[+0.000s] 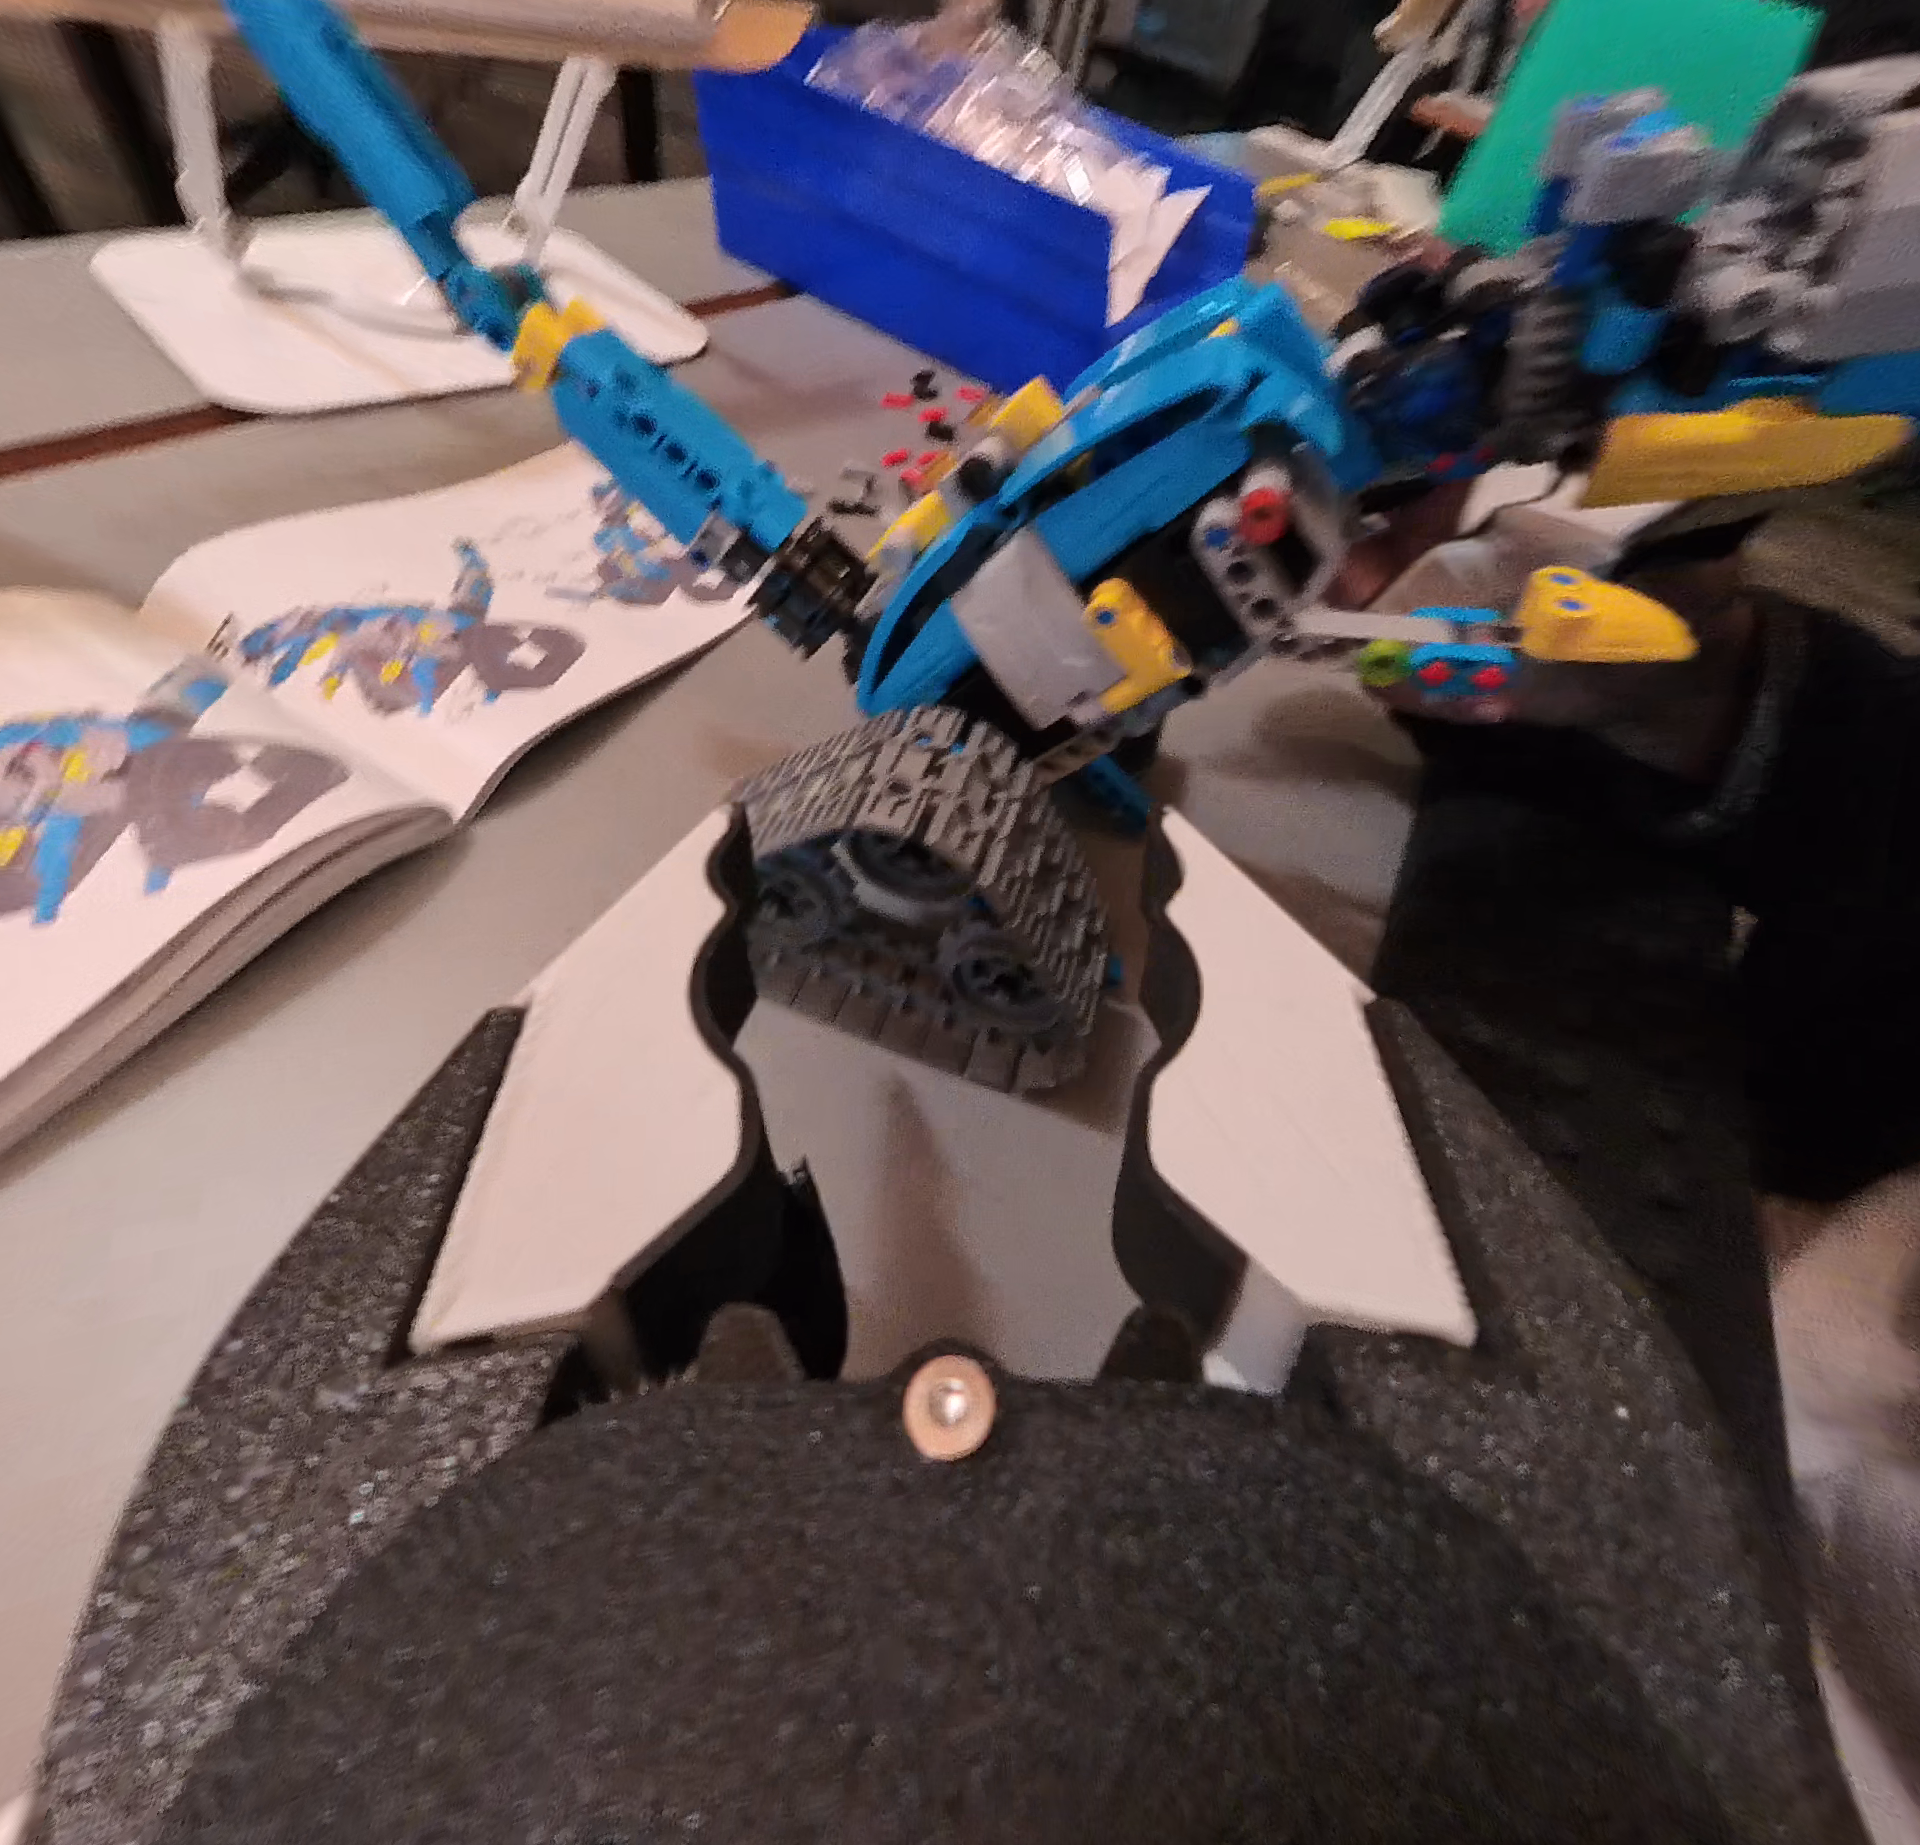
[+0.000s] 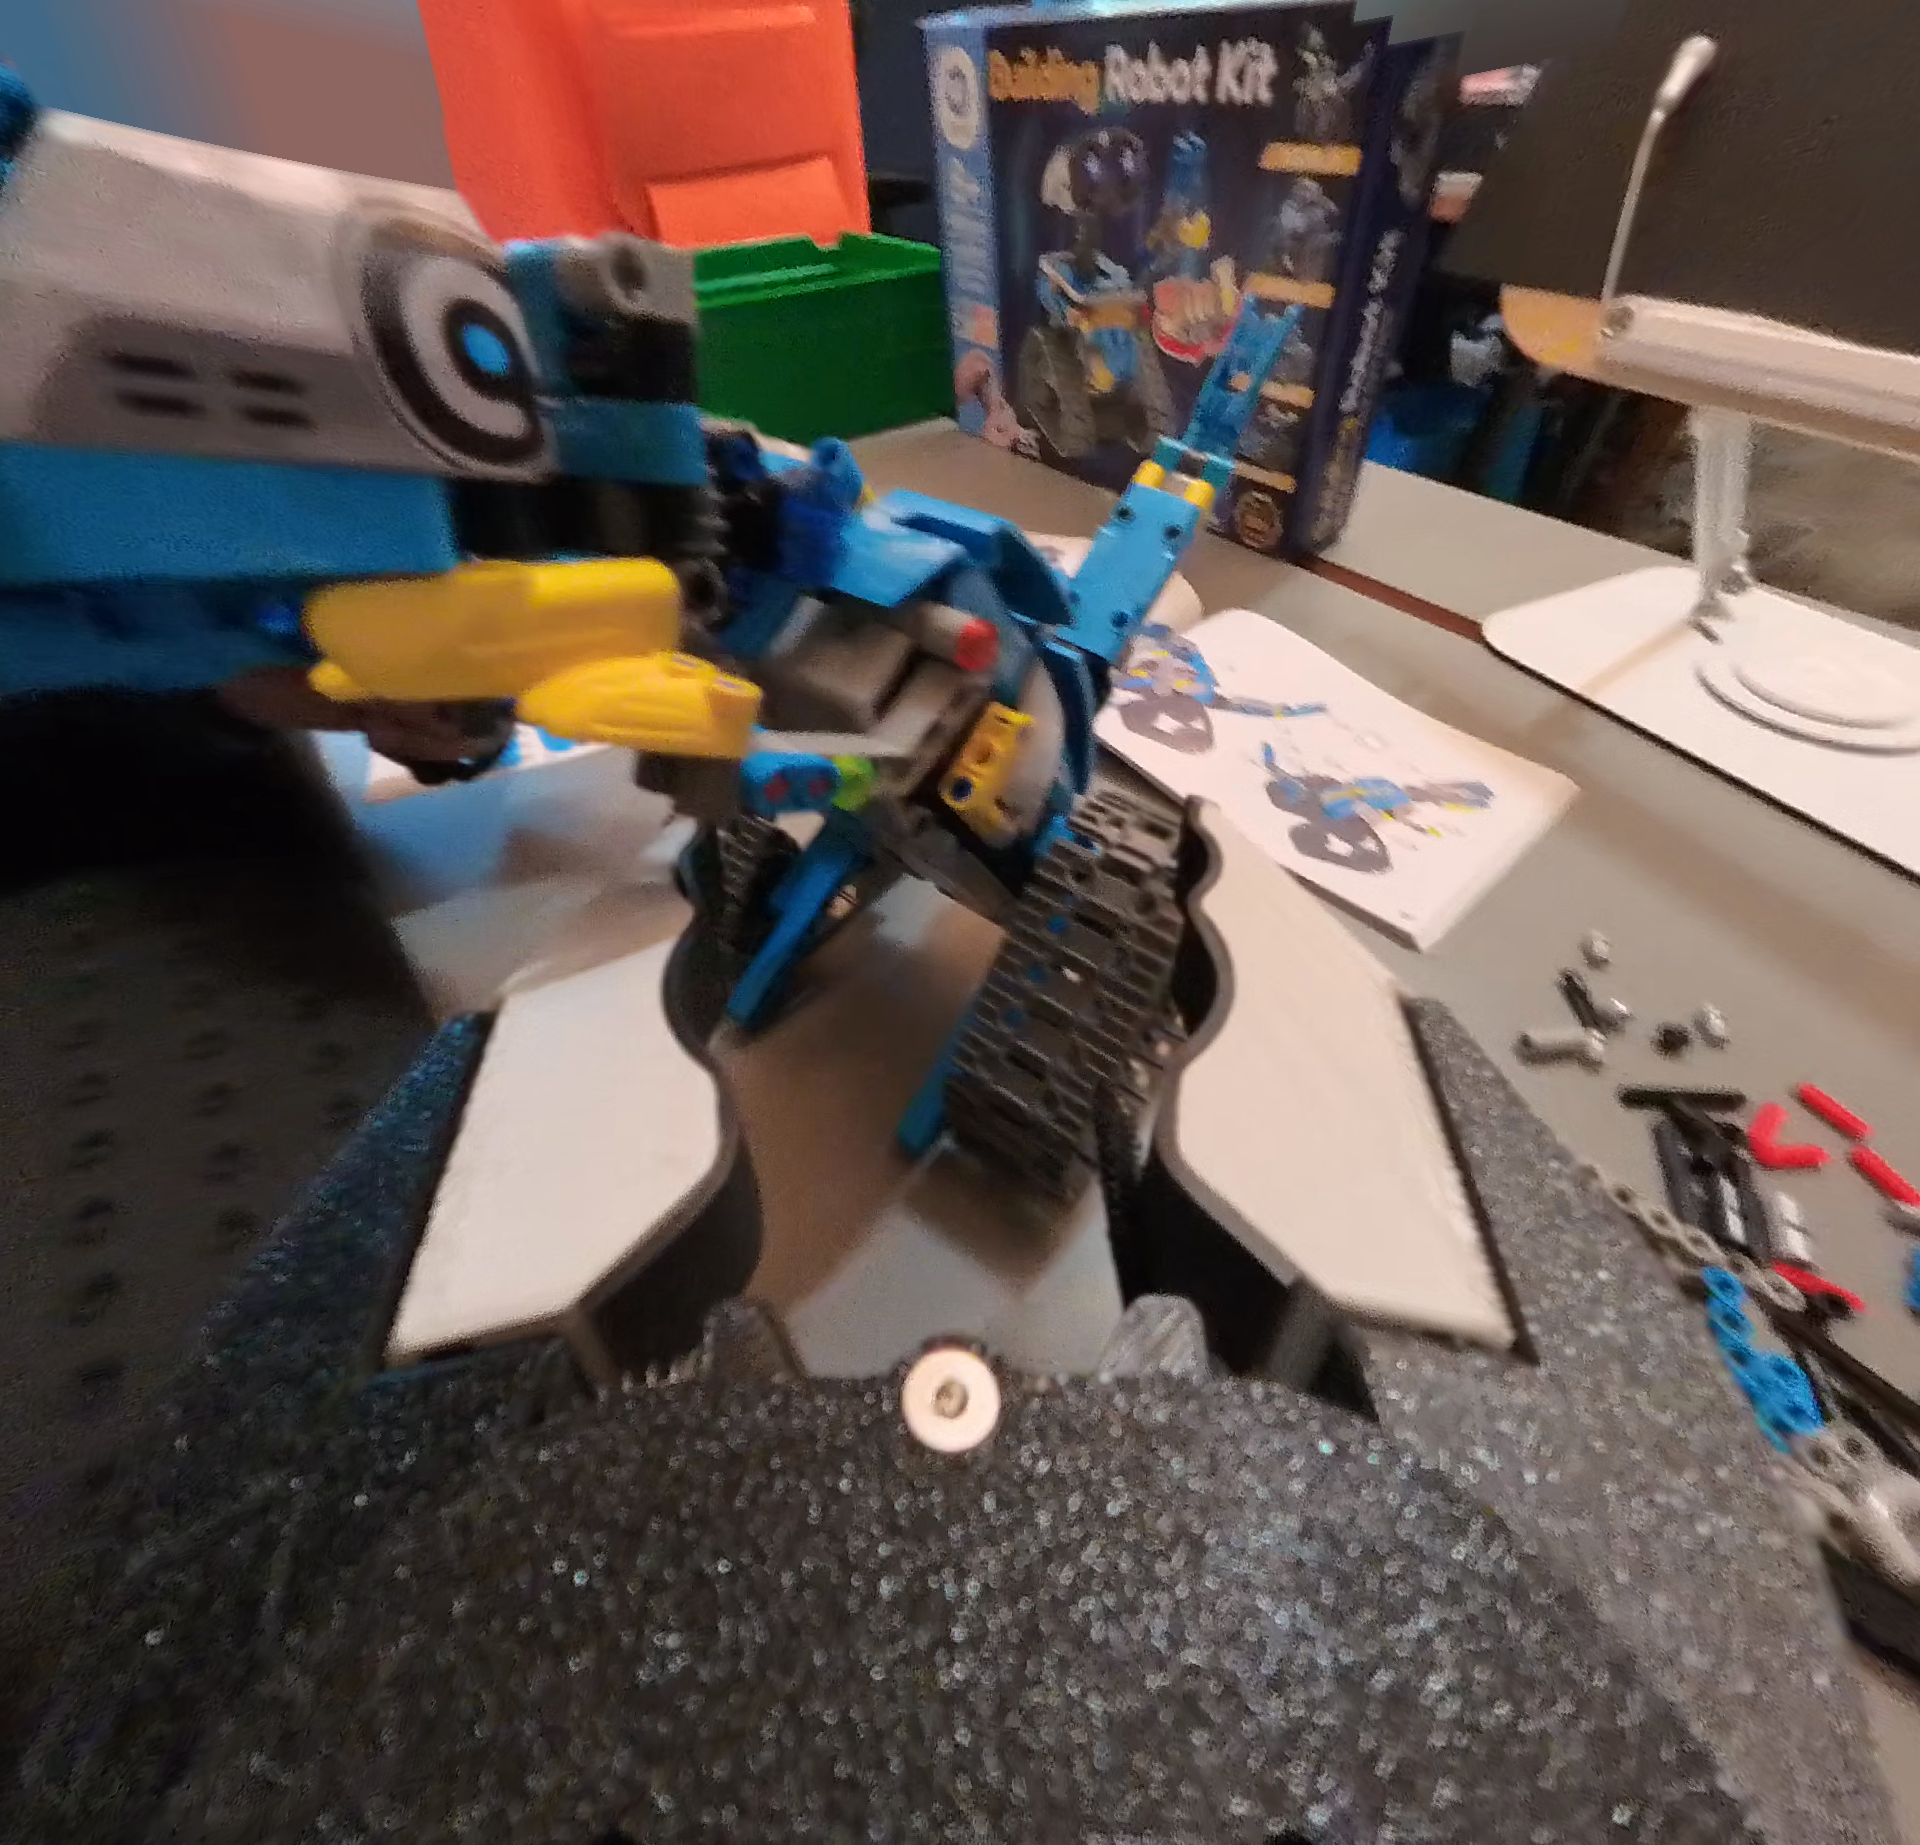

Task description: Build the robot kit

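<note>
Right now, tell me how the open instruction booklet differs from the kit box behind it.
The instruction booklet lies flat and open on the grey table; the kit box stands upright and closed at the table's far edge. The booklet's pages are white with small drawings; the box is dark blue with one large picture. Both show a blue and yellow tracked robot like the toy robot ahead of the right tongs.

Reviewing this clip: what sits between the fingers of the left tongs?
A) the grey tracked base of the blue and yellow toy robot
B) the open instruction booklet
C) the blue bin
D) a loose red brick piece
A: in the left wrist view the left tongs have the toy robot's grey tracked base between their white fingers.
</note>
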